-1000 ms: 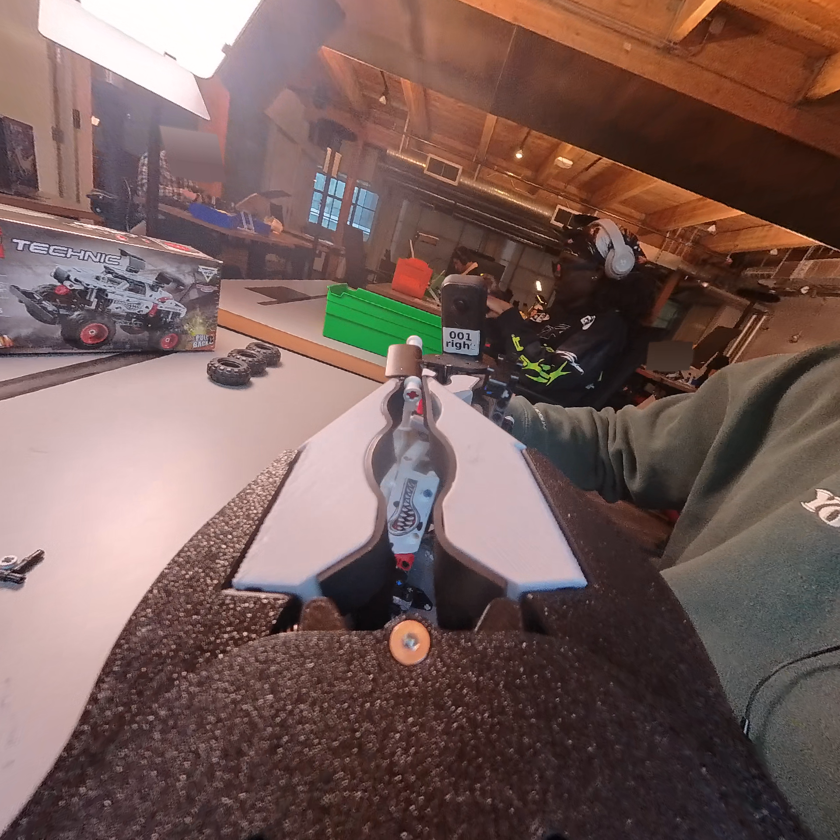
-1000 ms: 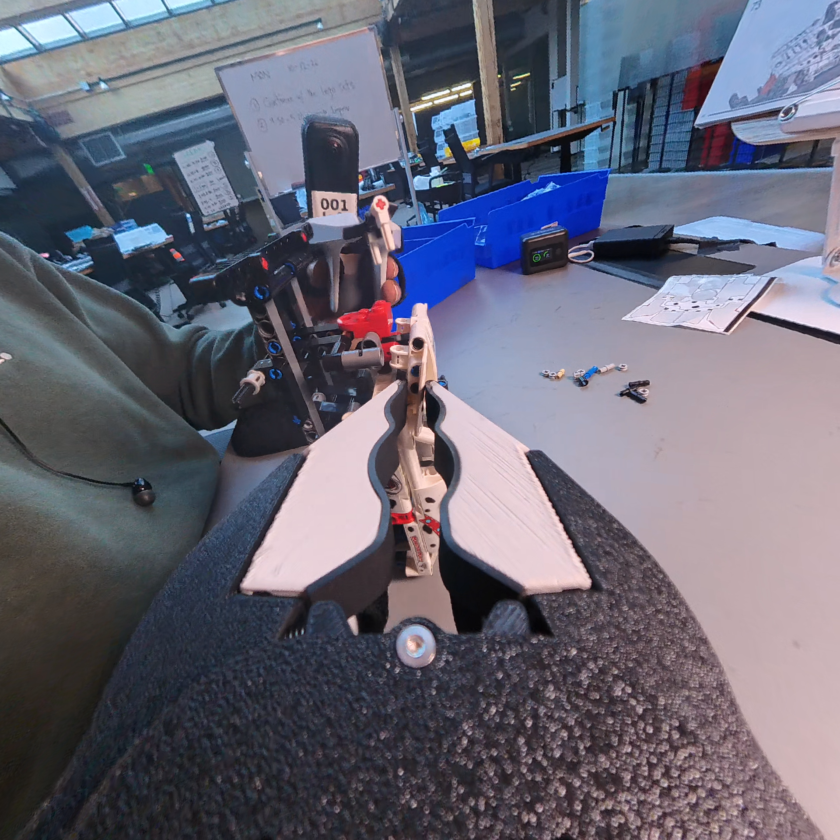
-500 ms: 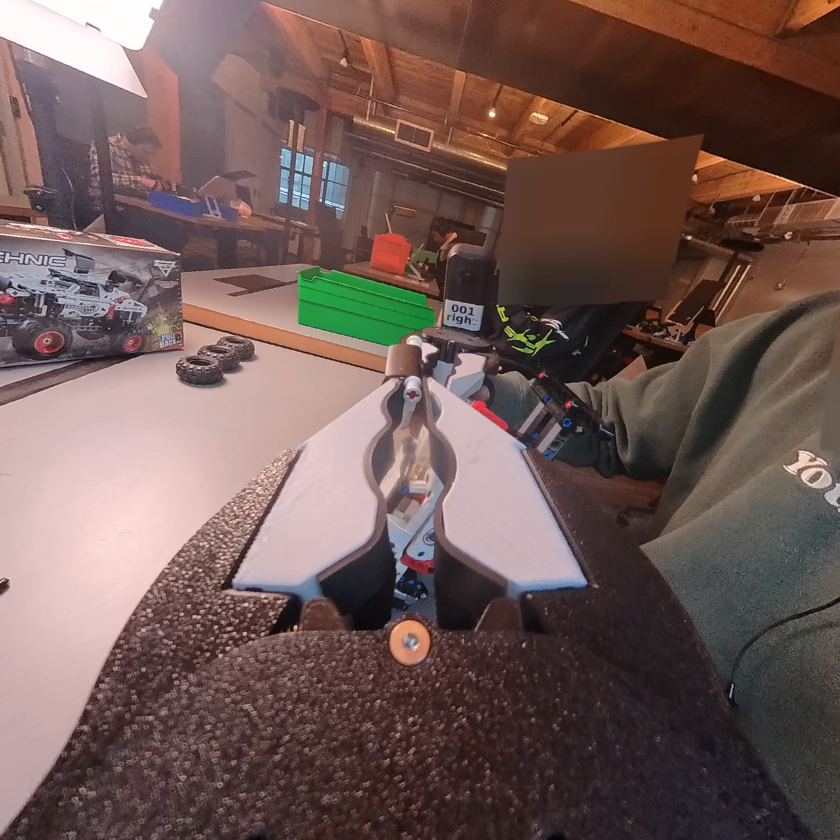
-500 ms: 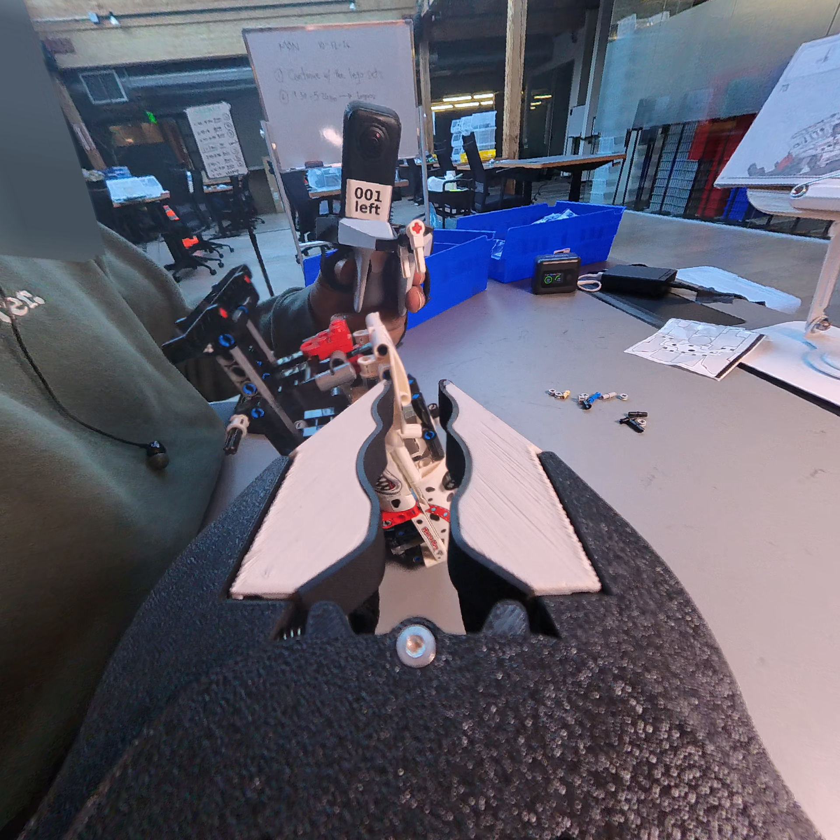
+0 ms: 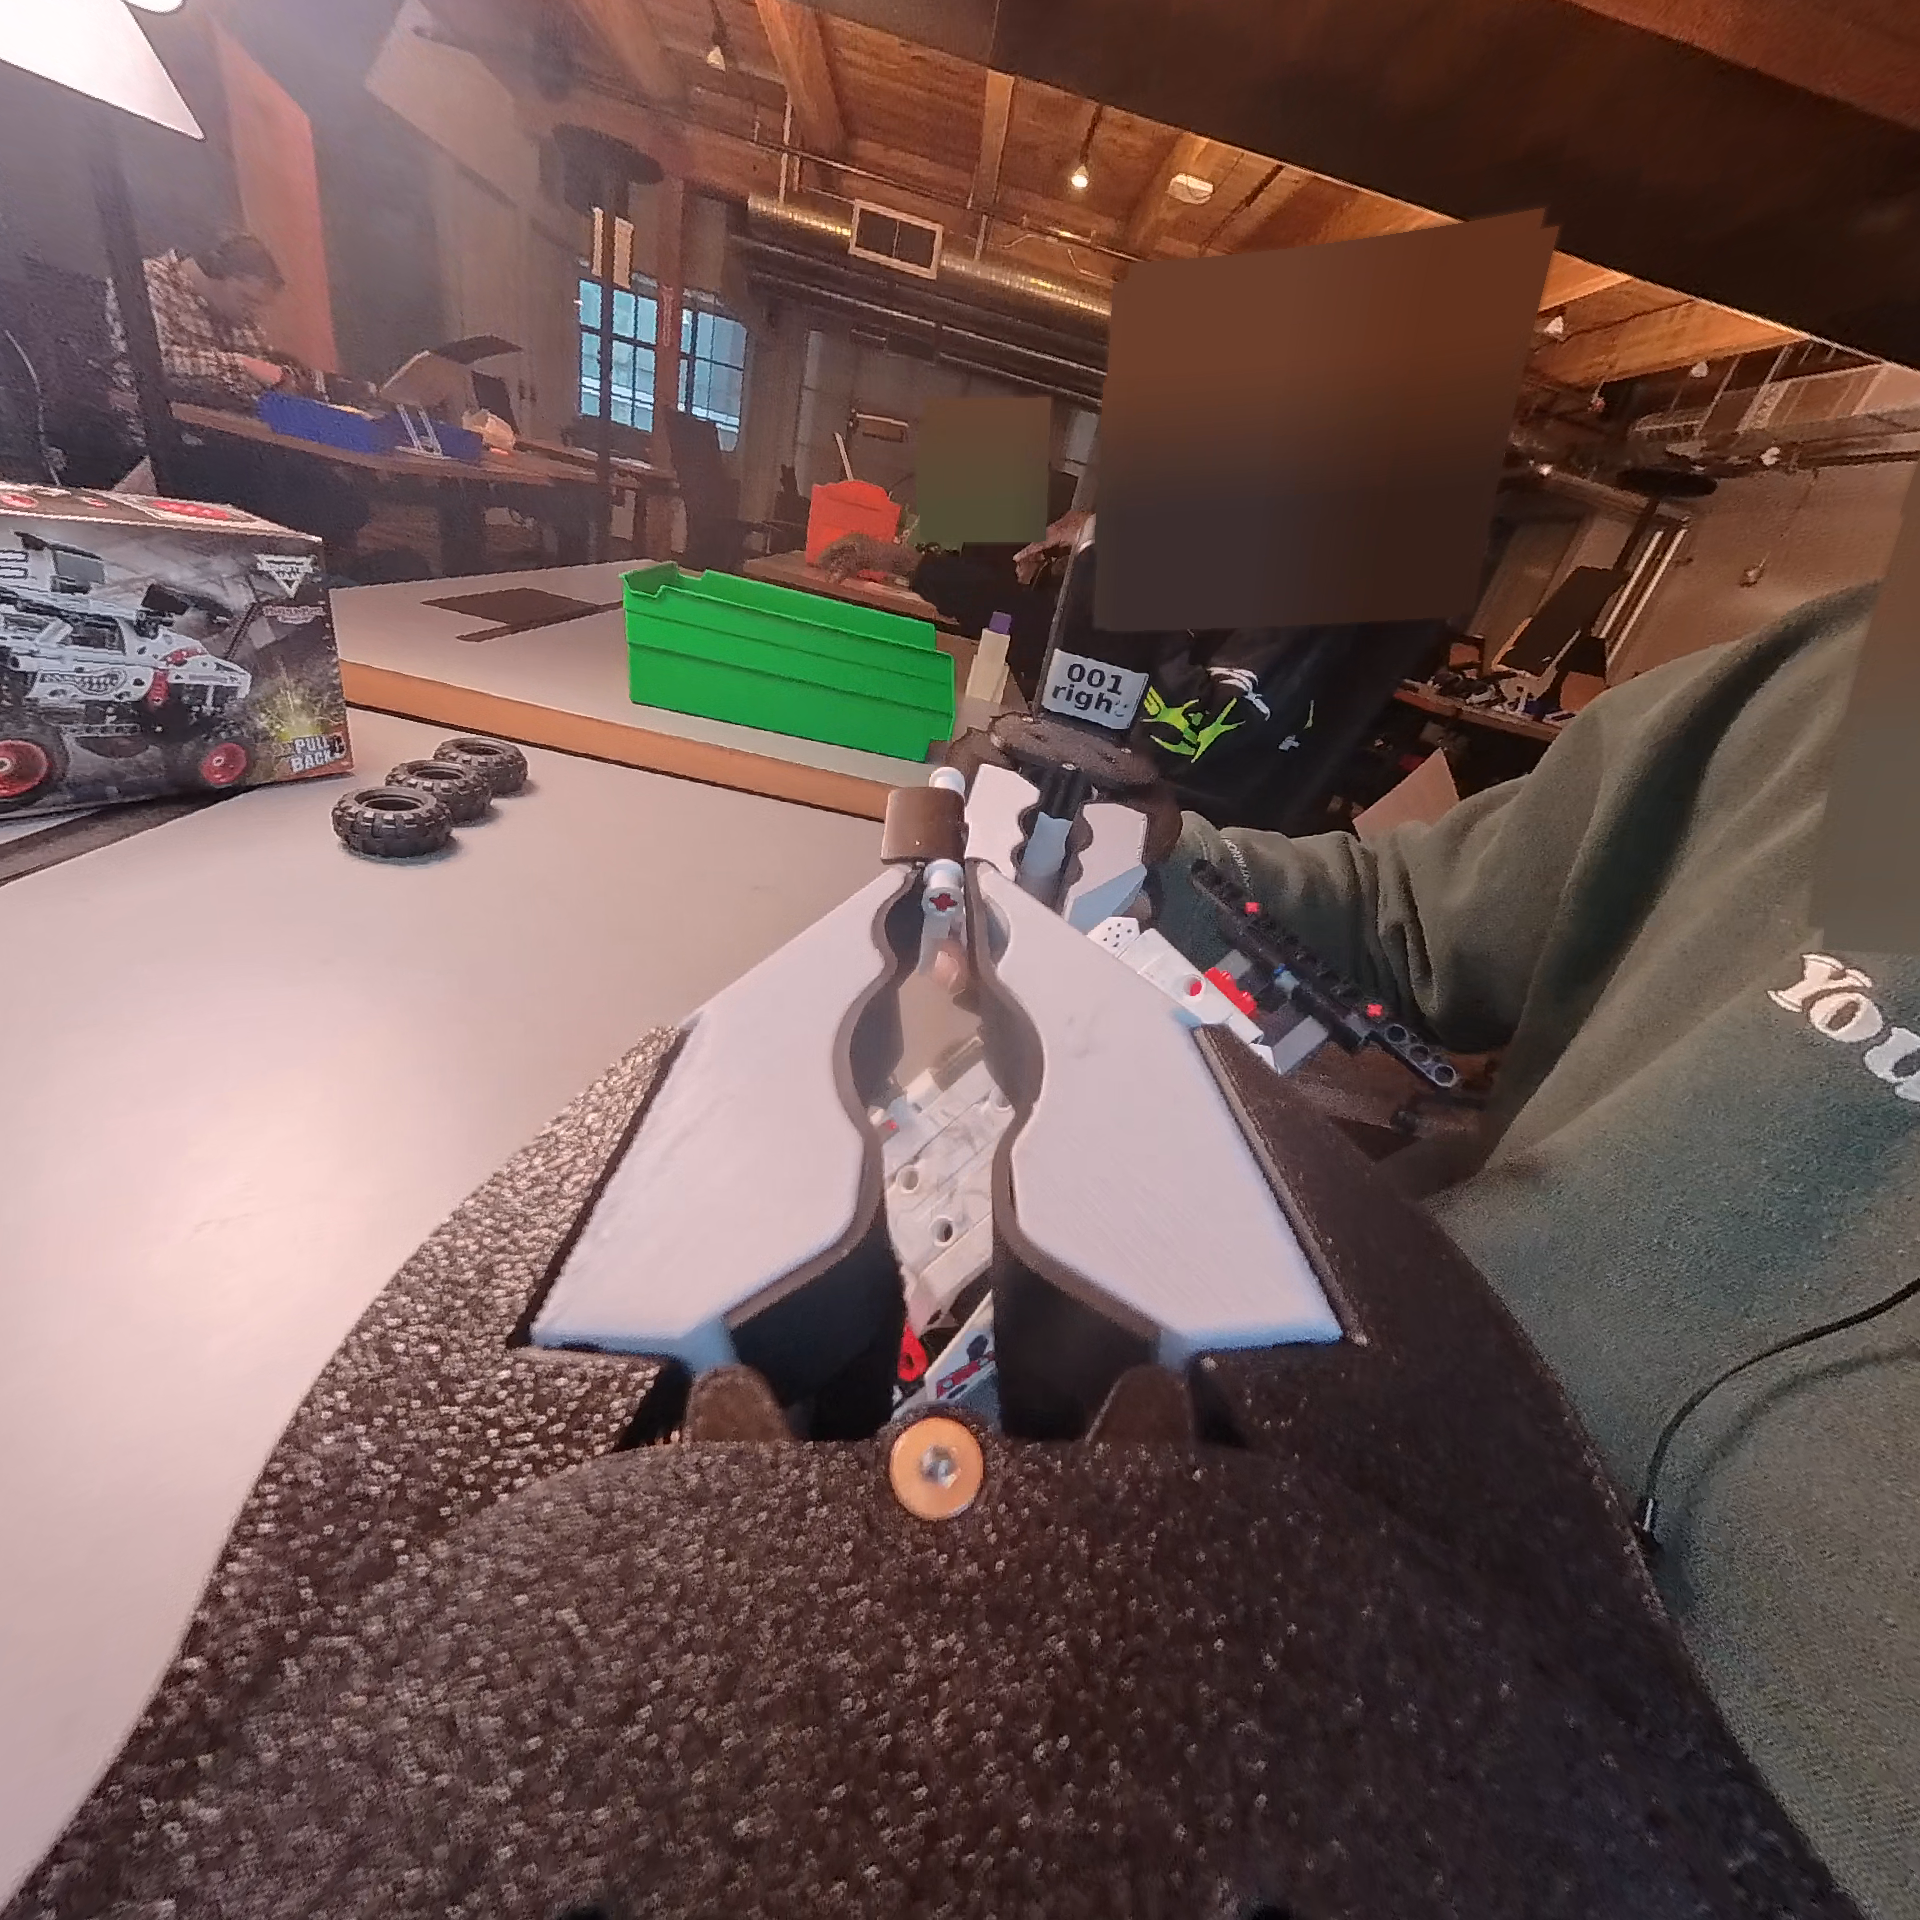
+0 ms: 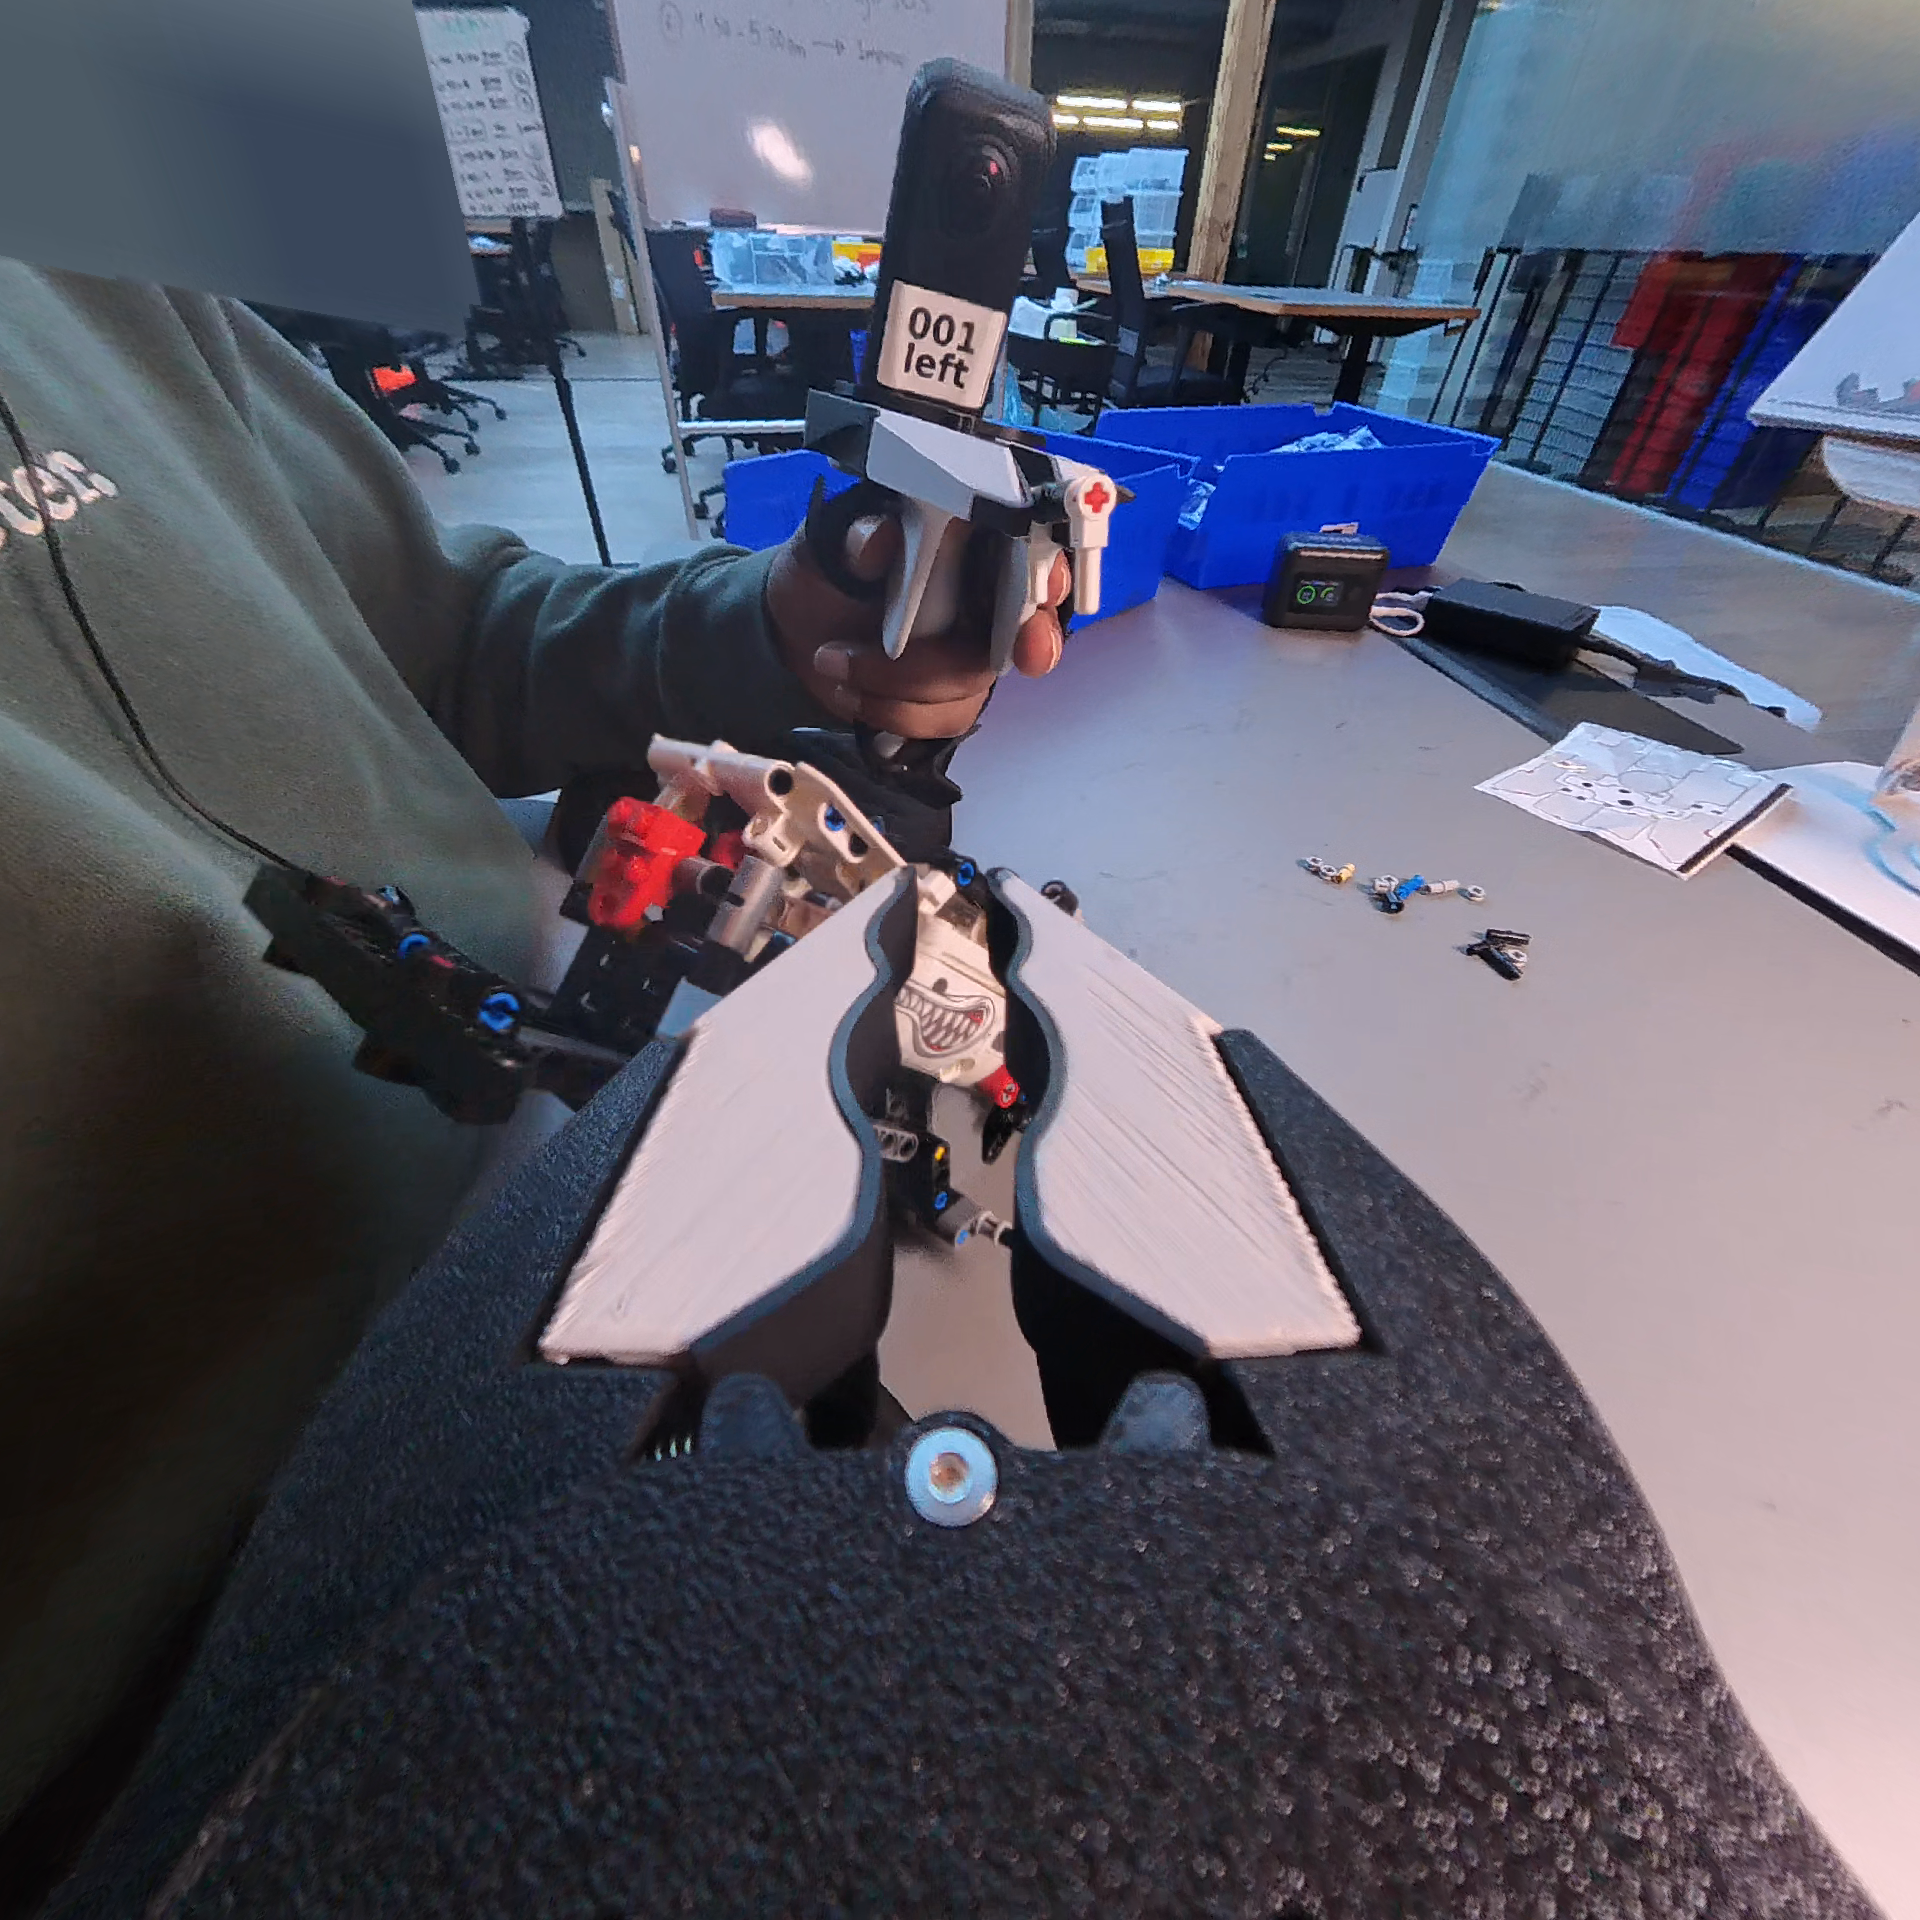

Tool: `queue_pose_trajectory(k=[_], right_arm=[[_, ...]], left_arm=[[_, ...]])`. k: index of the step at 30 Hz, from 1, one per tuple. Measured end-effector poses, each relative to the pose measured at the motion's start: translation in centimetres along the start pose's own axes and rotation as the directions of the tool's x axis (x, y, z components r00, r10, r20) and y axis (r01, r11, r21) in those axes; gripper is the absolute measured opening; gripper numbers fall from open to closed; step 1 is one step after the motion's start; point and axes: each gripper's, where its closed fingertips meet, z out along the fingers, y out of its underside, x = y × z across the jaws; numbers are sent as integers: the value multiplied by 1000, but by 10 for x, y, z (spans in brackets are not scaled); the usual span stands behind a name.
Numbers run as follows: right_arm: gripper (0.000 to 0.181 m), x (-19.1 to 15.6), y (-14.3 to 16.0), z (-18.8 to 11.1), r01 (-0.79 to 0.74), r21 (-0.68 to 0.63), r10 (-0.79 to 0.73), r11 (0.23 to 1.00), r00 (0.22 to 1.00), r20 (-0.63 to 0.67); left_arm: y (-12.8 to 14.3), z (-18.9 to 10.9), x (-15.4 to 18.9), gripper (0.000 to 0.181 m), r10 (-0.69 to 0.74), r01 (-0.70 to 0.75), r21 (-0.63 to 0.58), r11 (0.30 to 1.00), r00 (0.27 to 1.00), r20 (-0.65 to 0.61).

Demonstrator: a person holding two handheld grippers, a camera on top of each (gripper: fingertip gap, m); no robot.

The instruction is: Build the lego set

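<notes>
A grey worktable (image 5: 312, 1039) stood in an open workshop with timber beams overhead.

The left gripper (image 5: 951, 894) pinched a small white connector with a red cross (image 5: 940, 902) at its nearly closed fingertips; the same piece showed in the right wrist view at that gripper's tip. The right gripper (image 6: 951, 894) had its fingers narrowed around the white front of the lego truck (image 6: 945, 1013), the part with painted teeth, and the black frame (image 6: 416, 987) stuck out toward the person's green sleeve (image 6: 582, 634). Three loose tyres (image 5: 431, 795) lay beside the set's box (image 5: 156, 644). Small pins (image 6: 1392, 888) sat near a sticker sheet (image 6: 1631, 790), blue bins (image 6: 1340, 488) behind them.
</notes>
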Motion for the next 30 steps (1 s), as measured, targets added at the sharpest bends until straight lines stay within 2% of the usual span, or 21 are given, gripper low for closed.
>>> queue_pose_trajectory(k=[17,25,28,30], right_arm=[[13,-9,23,-22,-69,-28,68,997,997,-48],[9,6,48,-47,-164,-61,152,985,973,-172],[9,21,56,-58,-111,-141,71,984,963,-261],[14,19,52,-65,-96,-168,50,981,964,-259]], left_arm=[[16,5,-3,5,27,-26,-58,998,1000,16],[20,7,-4,5,49,-47,-79,996,998,26],[20,7,-4,5,64,-61,-84,995,997,34],[19,6,-5,5,86,-81,-84,993,995,48]])
